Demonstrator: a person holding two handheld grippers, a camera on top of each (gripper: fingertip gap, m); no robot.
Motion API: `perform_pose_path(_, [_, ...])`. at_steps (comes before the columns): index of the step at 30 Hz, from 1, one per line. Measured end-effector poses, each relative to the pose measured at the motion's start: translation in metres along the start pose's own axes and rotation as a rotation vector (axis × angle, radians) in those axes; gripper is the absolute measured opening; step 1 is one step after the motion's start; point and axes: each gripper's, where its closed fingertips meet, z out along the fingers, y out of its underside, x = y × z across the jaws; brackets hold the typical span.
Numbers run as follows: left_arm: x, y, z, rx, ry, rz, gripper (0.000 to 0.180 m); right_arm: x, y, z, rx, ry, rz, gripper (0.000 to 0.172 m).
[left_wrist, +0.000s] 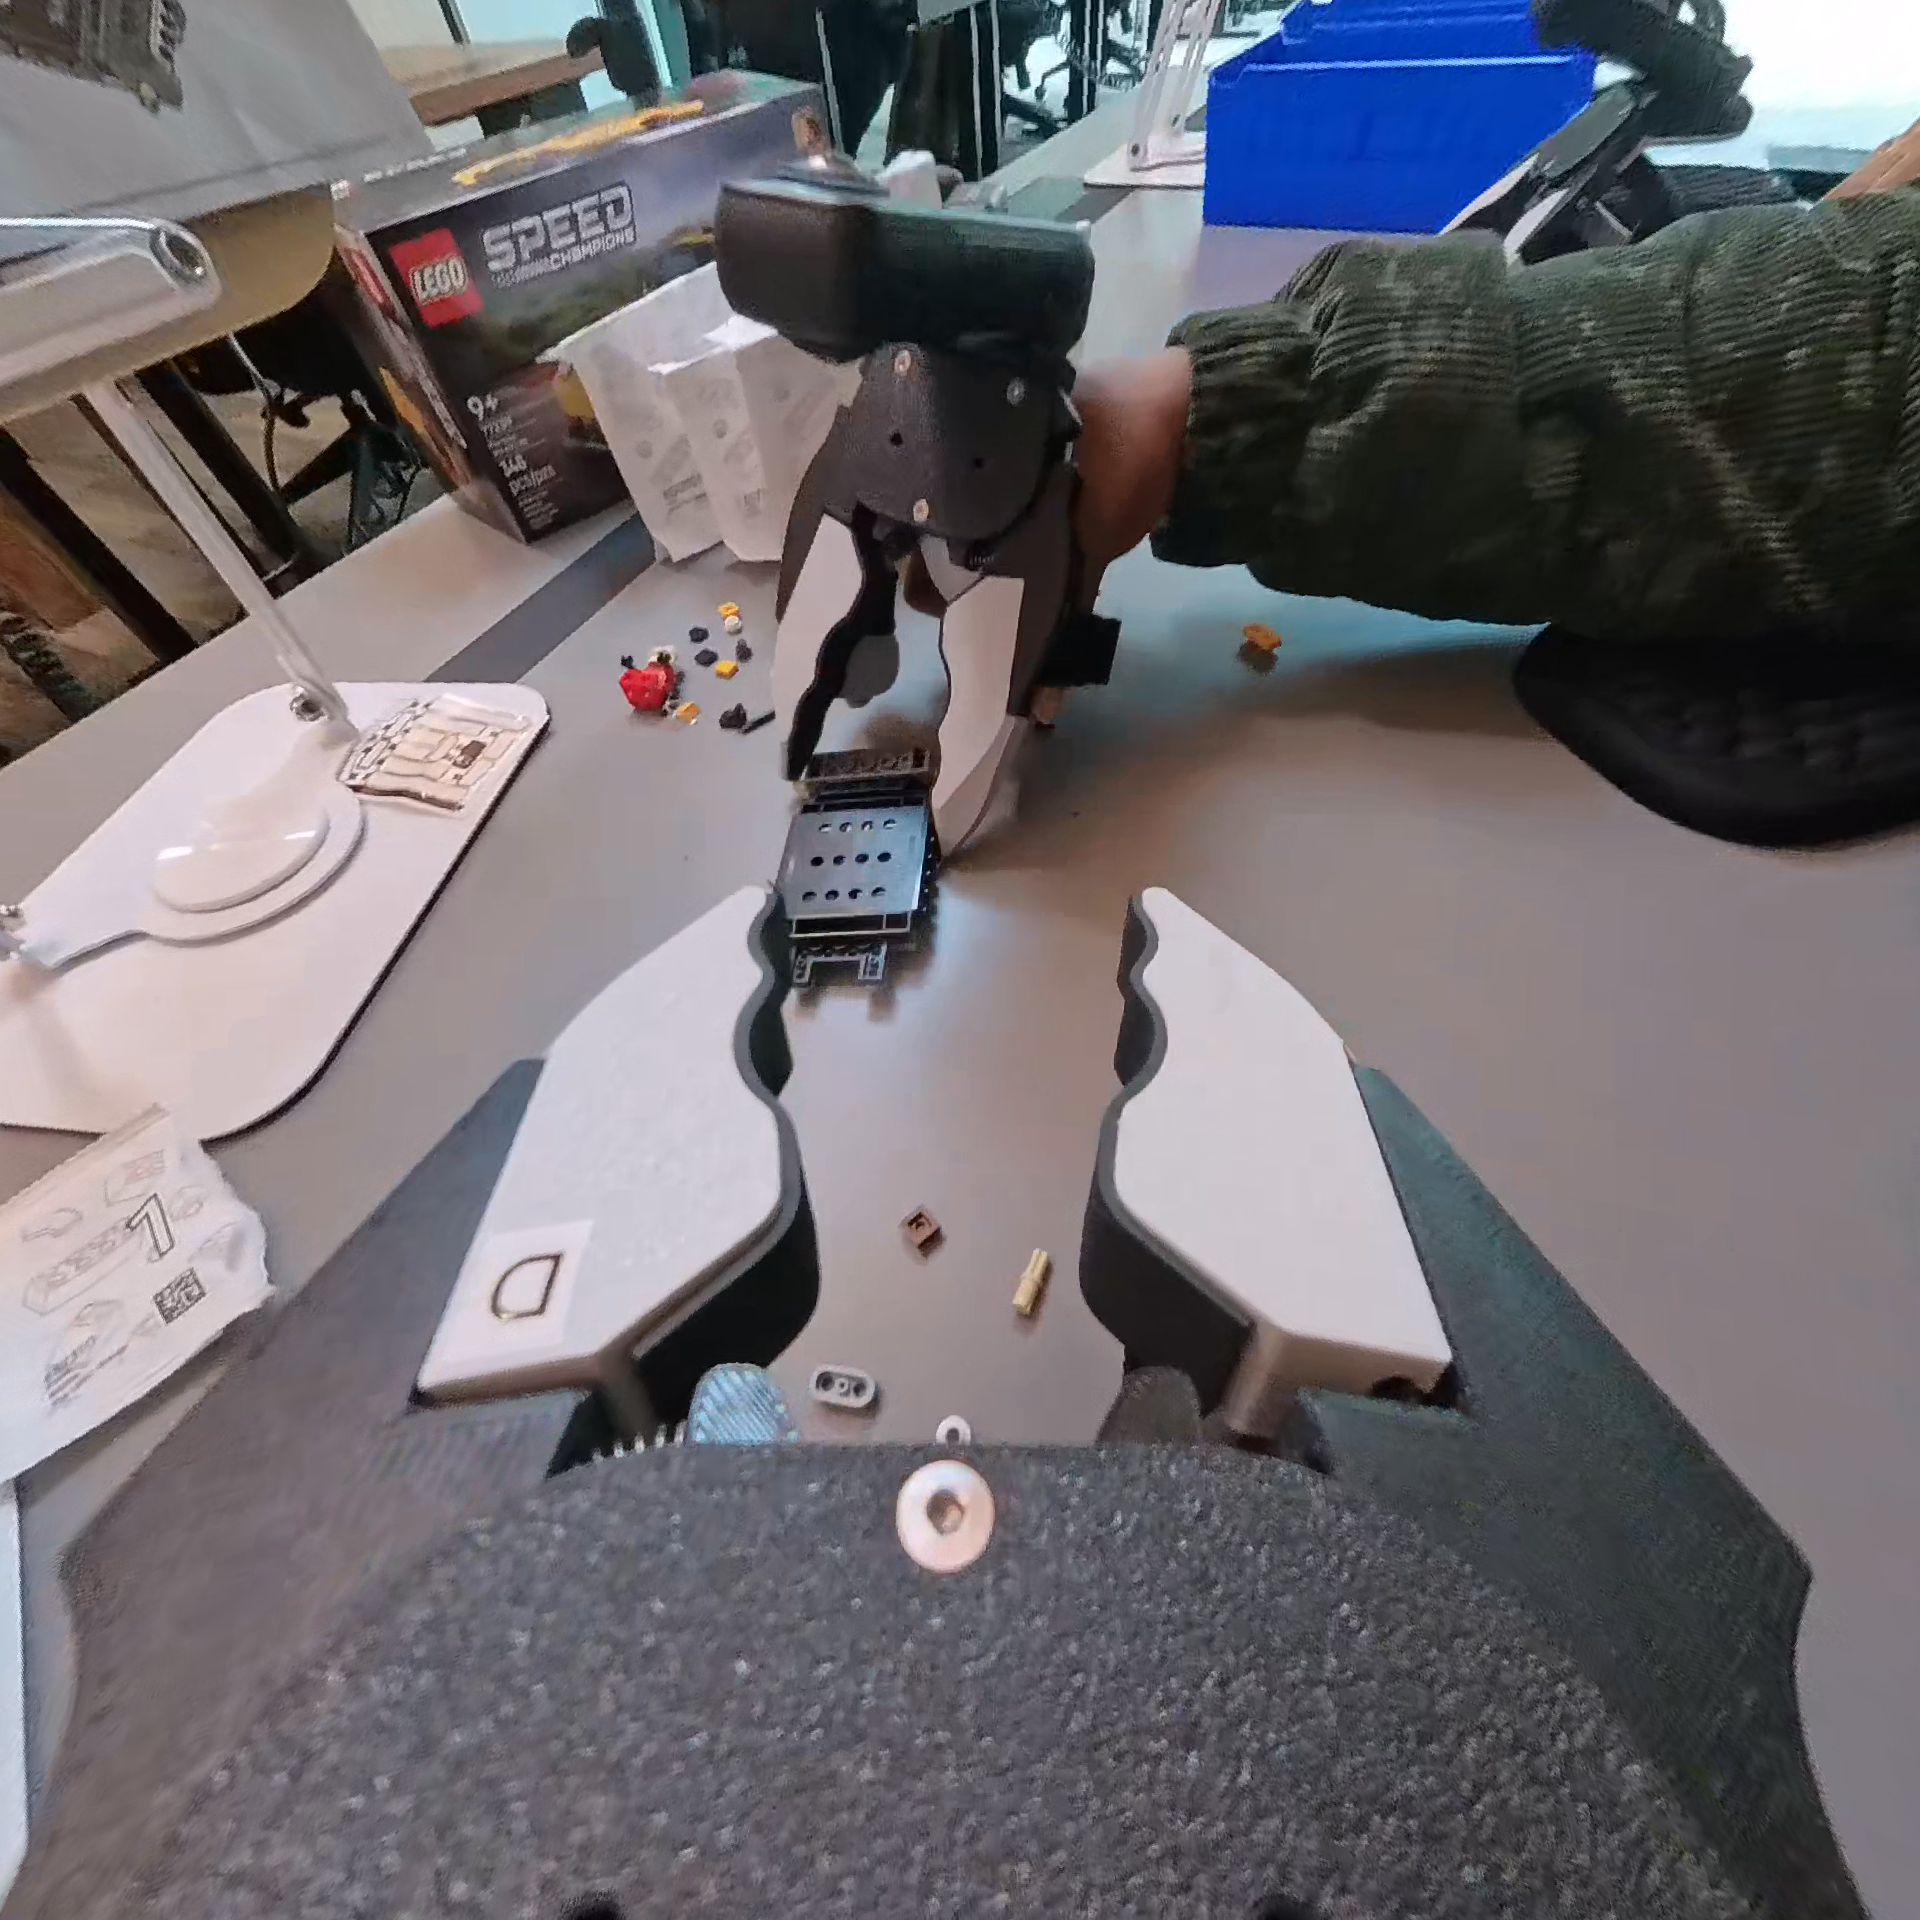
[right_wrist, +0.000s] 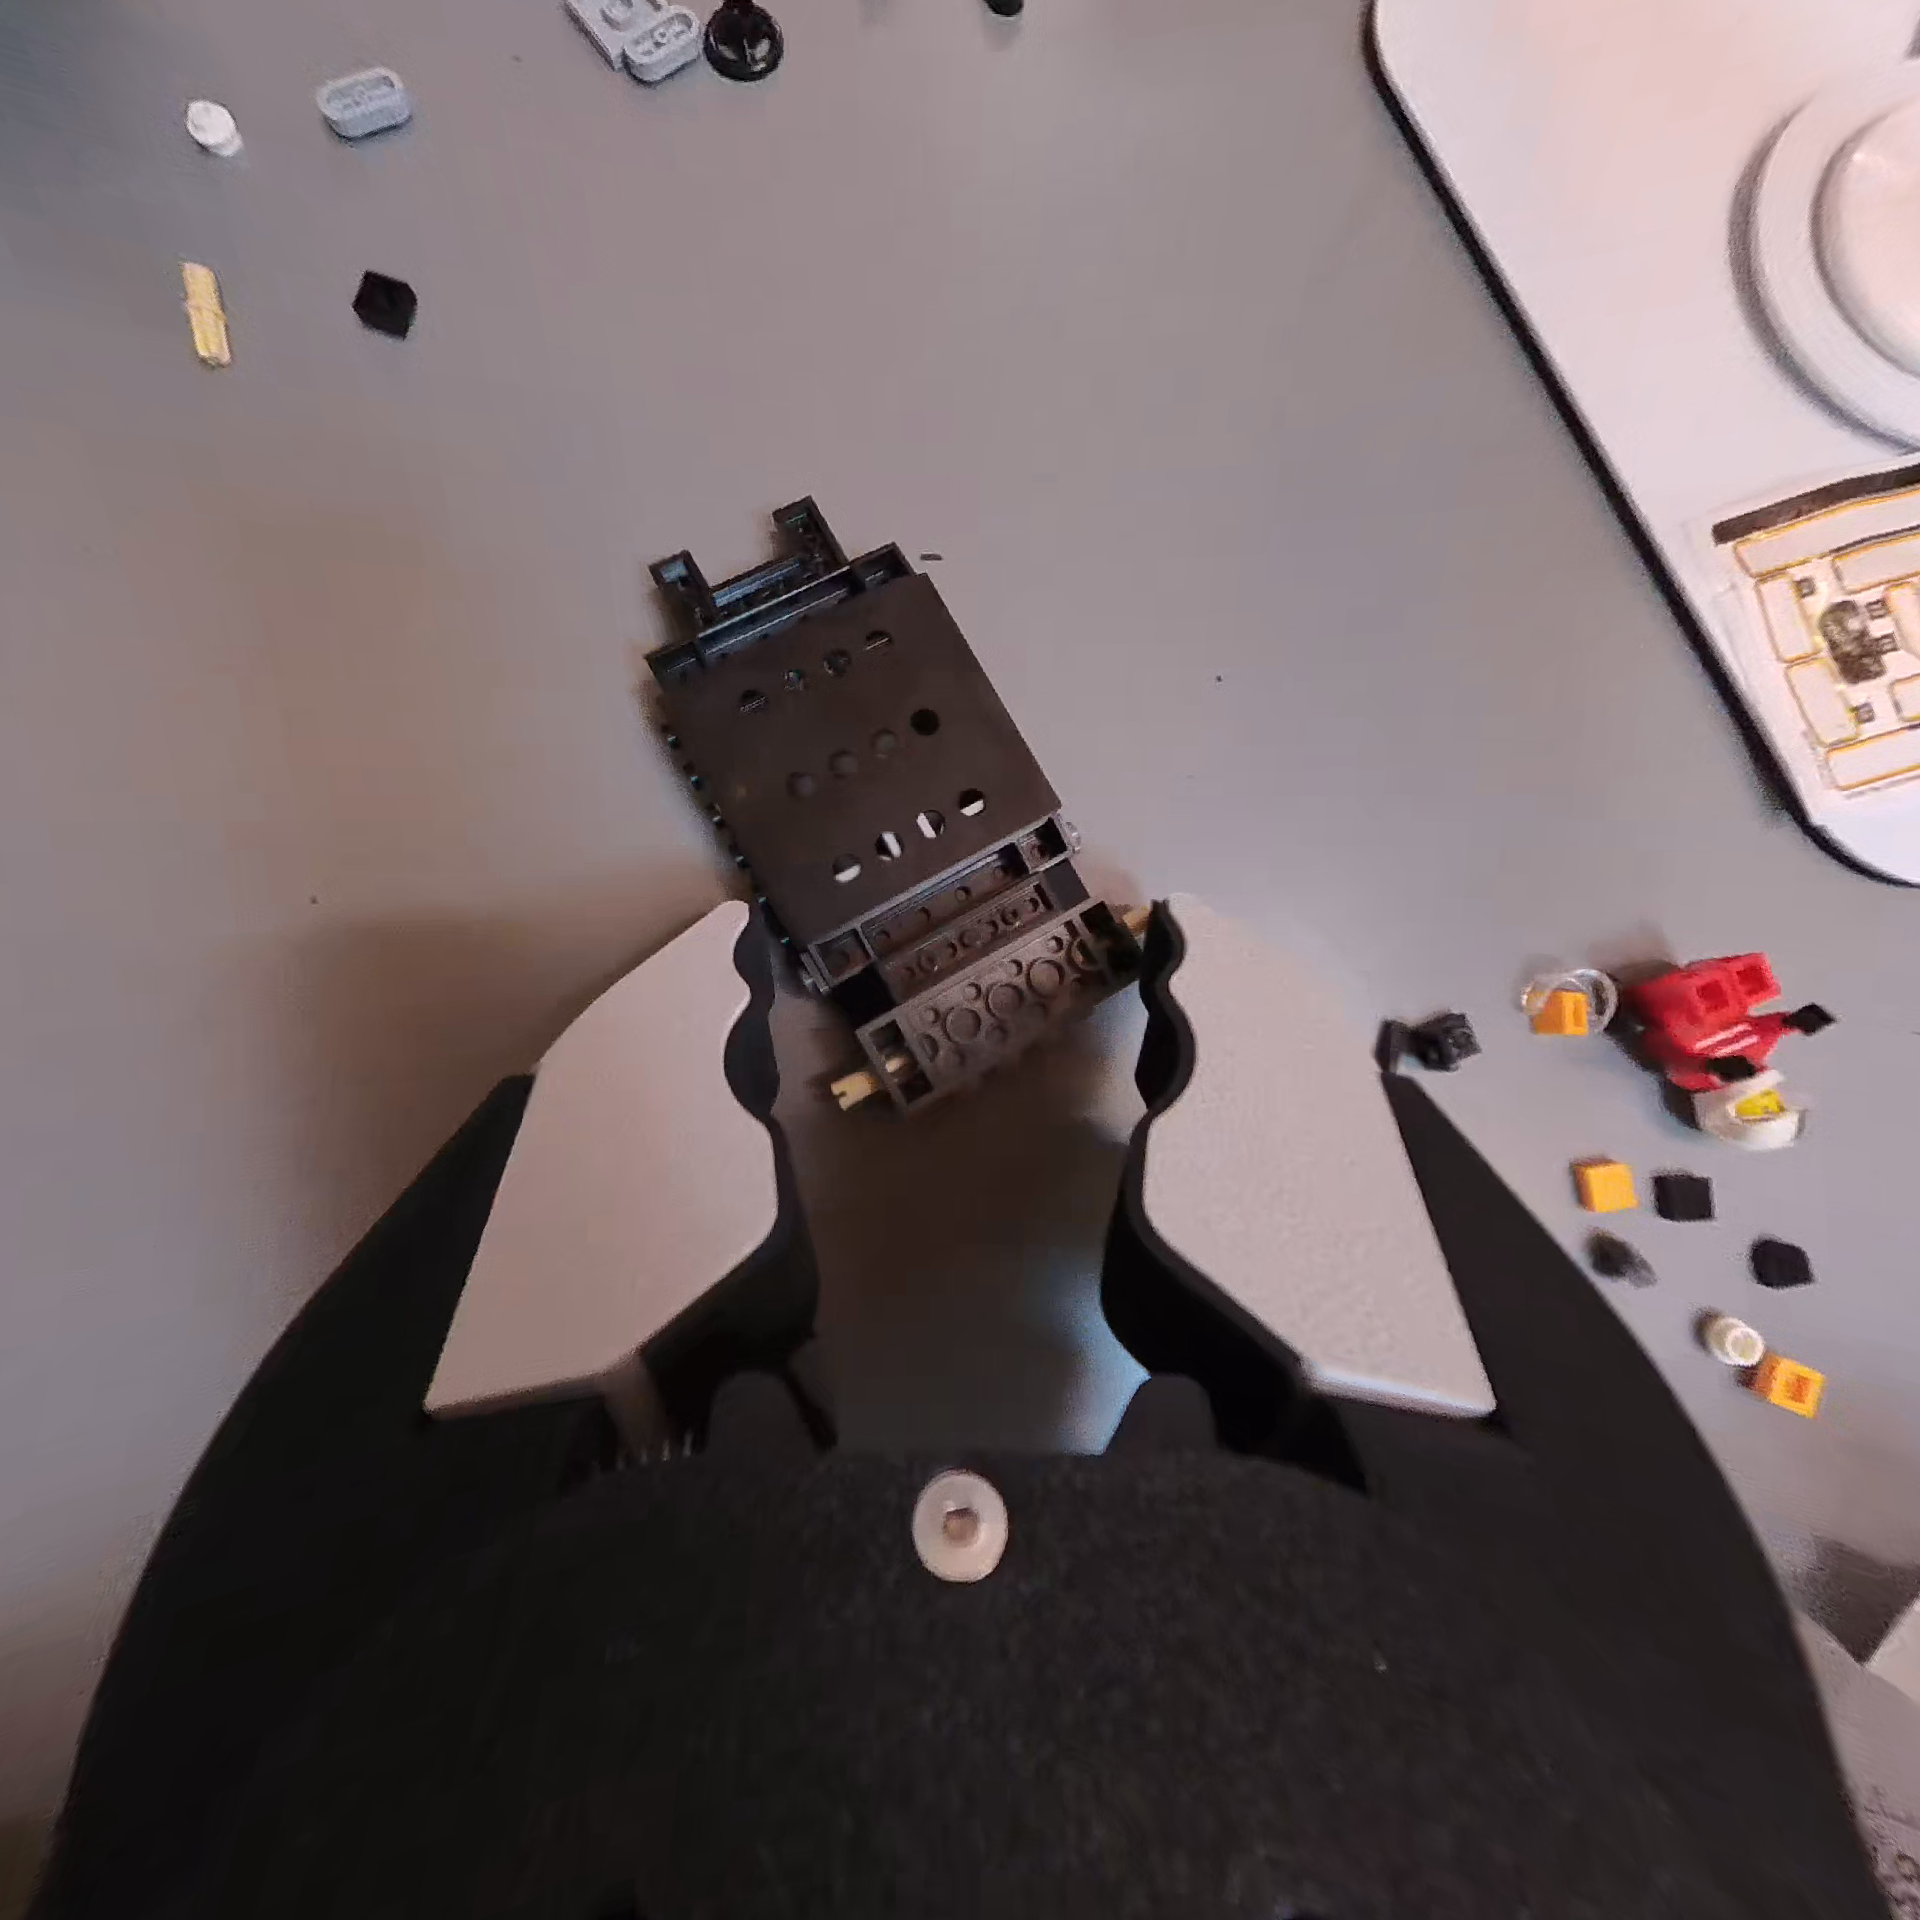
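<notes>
Tongs on both sides stand wide open and grip nothing. The left tongs sit low over the tabletop with the black brick chassis just beyond their tips, toward 12 o'clock; its near end lies just beside the left fingertip, and the right fingertip stands well apart from it. The right tongs come from the far end and straddle the chassis's end block, whose tan axle pin juts out sideways. One tip looks close to or touching the block's other end, but no squeeze shows, so the chassis rests flat on its own weight. Loose small pieces lie around: a red brick lump and orange bits at 3 o'clock in the right view, a tan pin and grey link at 10 o'clock. A white lamp base stands at 9 o'clock in the left view.
</notes>
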Motion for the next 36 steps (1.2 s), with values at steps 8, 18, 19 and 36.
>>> perform_pose_path(8, [0.0, 0.034, 0.018, -0.19, -0.076, 0.206, 0.063, -0.052, -0.018, -0.01, 0.079, -0.277, 0.223, 0.055])
perform_pose_path(18, [0.033, 0.028, 0.024, -0.168, -0.056, 0.478, 0.014, -0.125, -0.077, -0.052, 0.33, -0.67, 0.33, 0.043])
perform_pose_path(19, [0.034, 0.024, 0.022, -0.148, -0.022, 0.375, 0.014, -0.122, -0.084, -0.061, 0.4, -0.662, 0.329, 0.036])
perform_pose_path(36, [-0.004, -0.036, -0.011, 0.441, 0.385, -0.82, 0.014, -0.139, -0.103, -0.045, 0.602, -0.511, 0.451, 0.053])
